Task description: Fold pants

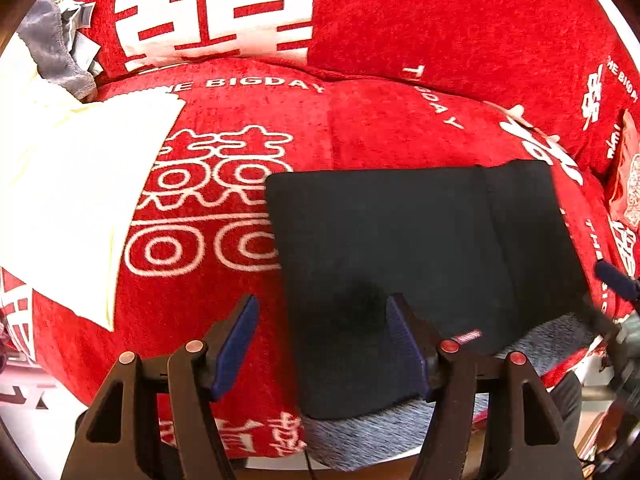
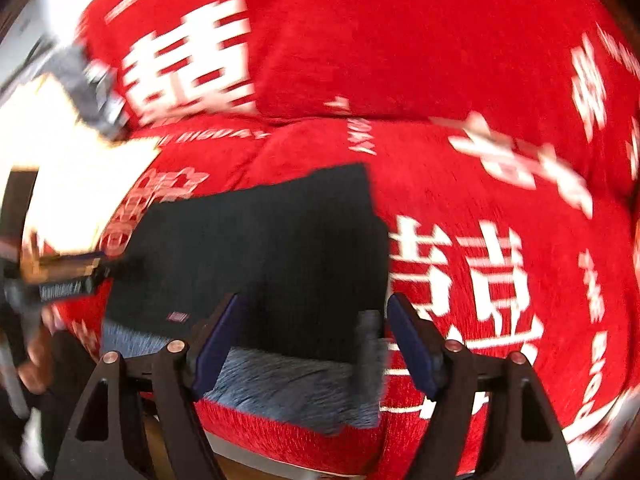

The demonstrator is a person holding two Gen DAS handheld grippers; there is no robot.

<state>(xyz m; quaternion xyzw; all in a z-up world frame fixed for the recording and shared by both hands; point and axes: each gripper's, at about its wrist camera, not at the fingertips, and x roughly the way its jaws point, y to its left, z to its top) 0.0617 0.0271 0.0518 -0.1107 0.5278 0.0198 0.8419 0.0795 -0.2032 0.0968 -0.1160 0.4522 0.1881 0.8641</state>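
The black pants (image 1: 420,248) lie folded into a flat rectangle on a red sofa cushion (image 1: 224,292). Their grey fleece inside (image 1: 360,436) shows at the near edge, with a small red label (image 1: 467,336). My left gripper (image 1: 322,344) is open and empty, straddling the pants' near left corner. In the right wrist view the pants (image 2: 260,248) and grey lining (image 2: 288,388) lie ahead. My right gripper (image 2: 312,344) is open and empty over the near right edge. That view is motion-blurred.
A cream folded cloth (image 1: 68,200) lies left on the cushion. A grey garment (image 1: 52,48) sits at the far left. Red back cushions (image 1: 440,20) with white lettering stand behind. A red packet (image 1: 626,184) is at the right. The left gripper shows at the right view's left edge (image 2: 68,280).
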